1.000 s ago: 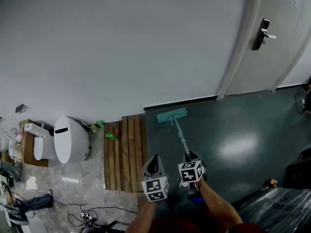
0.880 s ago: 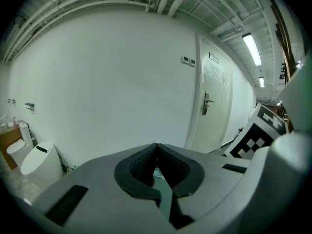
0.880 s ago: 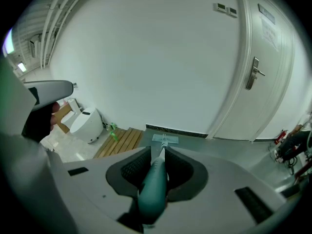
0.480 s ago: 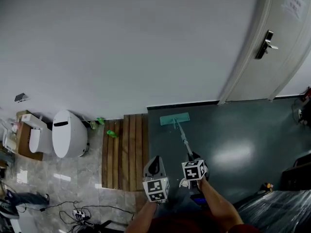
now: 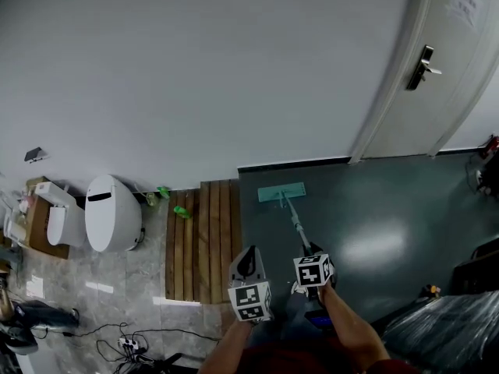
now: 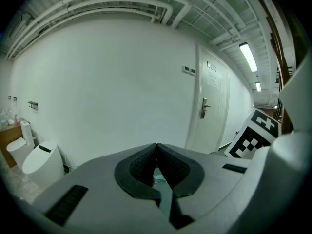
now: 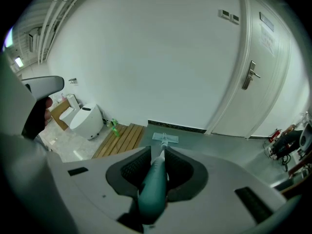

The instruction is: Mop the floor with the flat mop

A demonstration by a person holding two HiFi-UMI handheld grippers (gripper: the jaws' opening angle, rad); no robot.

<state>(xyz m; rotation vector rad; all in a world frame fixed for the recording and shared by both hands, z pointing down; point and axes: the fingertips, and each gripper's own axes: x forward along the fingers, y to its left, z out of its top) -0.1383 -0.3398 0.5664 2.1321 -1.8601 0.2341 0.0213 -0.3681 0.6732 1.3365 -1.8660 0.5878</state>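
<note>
Right gripper view shows the right gripper [image 7: 163, 153] clenched round the teal grip of the flat mop [image 7: 154, 182]. The shaft runs straight out between the jaws, so a push along the gripper's own line should go directly into the mop head [image 7: 165, 138]. In the head view that head [image 5: 281, 192] lies at the far edge of the dark floor [image 5: 390, 209], close under the skirting of the wall [image 5: 195, 68] and just beside the far right corner of the wooden platform [image 5: 204, 240]. This looks like the outer end of a stroke, placed there to take in the strip along the wall. The handle [image 5: 295, 224] slants back low to the gripper, a shallow angle that probably keeps the pad flat, though it is too small here to be sure it sits flush. The left gripper [image 6: 156, 149] has its jaws pressed together on nothing. It hangs just left of the right one near the platform's edge, apparently spare while one hand steers. Most of the floor toward the door [image 5: 444, 68] is yet to be covered, as far as I can judge.
</note>
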